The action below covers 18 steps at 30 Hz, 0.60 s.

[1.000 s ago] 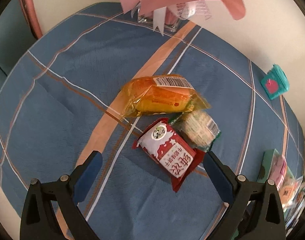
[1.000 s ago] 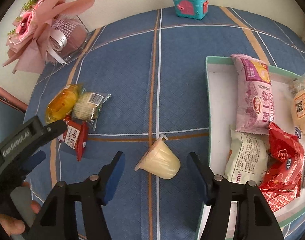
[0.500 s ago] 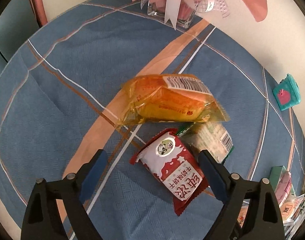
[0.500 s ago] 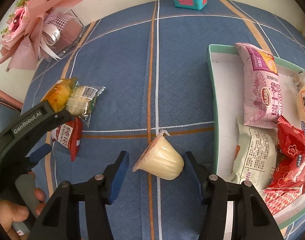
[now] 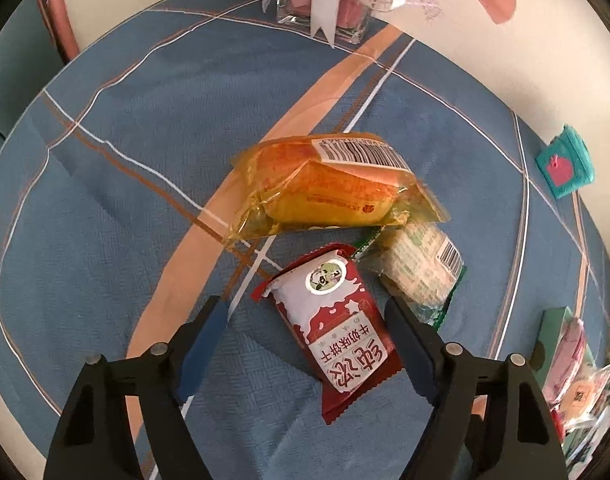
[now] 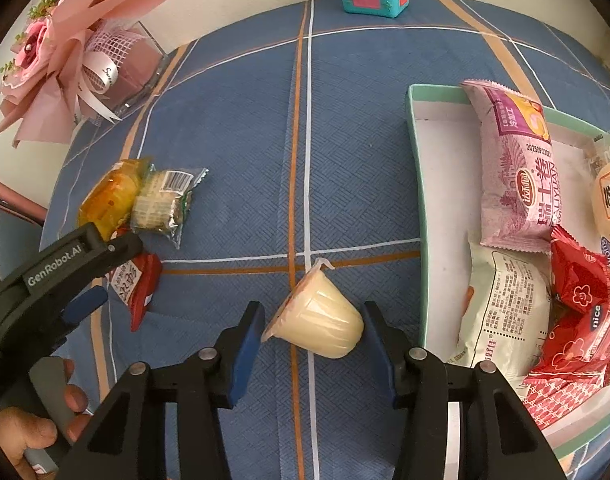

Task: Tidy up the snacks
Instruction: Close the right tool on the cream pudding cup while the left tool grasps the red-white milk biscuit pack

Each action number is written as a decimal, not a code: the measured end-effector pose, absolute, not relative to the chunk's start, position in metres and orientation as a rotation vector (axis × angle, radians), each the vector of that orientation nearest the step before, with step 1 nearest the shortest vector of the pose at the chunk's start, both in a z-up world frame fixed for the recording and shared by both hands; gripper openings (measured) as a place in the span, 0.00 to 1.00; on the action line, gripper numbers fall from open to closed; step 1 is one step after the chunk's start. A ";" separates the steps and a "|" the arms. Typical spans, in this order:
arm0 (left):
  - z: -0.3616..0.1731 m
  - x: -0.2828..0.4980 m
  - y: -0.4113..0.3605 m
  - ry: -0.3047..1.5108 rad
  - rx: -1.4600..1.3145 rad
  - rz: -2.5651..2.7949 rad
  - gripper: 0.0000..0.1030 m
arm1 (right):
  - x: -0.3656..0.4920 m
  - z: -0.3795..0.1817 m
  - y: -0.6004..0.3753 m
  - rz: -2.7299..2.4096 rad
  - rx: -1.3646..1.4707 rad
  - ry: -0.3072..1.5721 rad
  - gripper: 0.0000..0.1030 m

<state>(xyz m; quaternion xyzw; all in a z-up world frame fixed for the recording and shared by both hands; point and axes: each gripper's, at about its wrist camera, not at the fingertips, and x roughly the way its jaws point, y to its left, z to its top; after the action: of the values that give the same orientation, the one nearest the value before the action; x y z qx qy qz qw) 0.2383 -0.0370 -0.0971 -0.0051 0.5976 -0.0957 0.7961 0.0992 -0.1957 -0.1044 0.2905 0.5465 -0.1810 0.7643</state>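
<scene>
Both tongs have just been closing, left tongs around the red biscuit packet, right tongs around the jelly cup, neither gripping yet, so next: squeeze, lift, drop into the tray.

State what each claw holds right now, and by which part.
Nothing is held yet. The left claw, closing, straddles the red-and-white snack packet; the right claw, closing, straddles the pale yellow jelly cup.

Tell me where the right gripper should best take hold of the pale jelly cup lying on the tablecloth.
Across its tapered side wall, coming down from above. The jelly cup lies on its side, foil rim toward the left pad, rounded base toward the right. The right gripper already straddles it, its jaws just closing, not yet pressing. A mid-body grip probably avoids the thin rim.
</scene>
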 end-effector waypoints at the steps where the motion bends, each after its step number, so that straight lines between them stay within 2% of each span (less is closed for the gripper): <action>1: -0.096 0.238 -0.037 1.283 -0.004 -0.201 0.79 | 0.098 -0.104 -0.197 -0.391 0.634 1.188 0.50; 11: -0.106 0.242 -0.041 1.296 0.120 -0.107 0.77 | 0.092 -0.103 -0.201 -0.392 0.663 1.177 0.51; 14: -0.110 0.244 -0.041 1.305 0.108 -0.118 0.71 | 0.092 -0.103 -0.202 -0.393 0.666 1.172 0.51; 18: -0.107 0.243 -0.048 1.292 0.120 -0.143 0.54 | 0.091 -0.103 -0.203 -0.391 0.668 1.164 0.51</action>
<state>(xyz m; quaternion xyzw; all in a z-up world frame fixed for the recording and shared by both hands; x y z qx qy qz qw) 0.2429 -0.0476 -0.1069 0.0559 0.6012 -0.0667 0.7943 0.0906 -0.2031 -0.1027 0.3074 0.5357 -0.1800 0.7656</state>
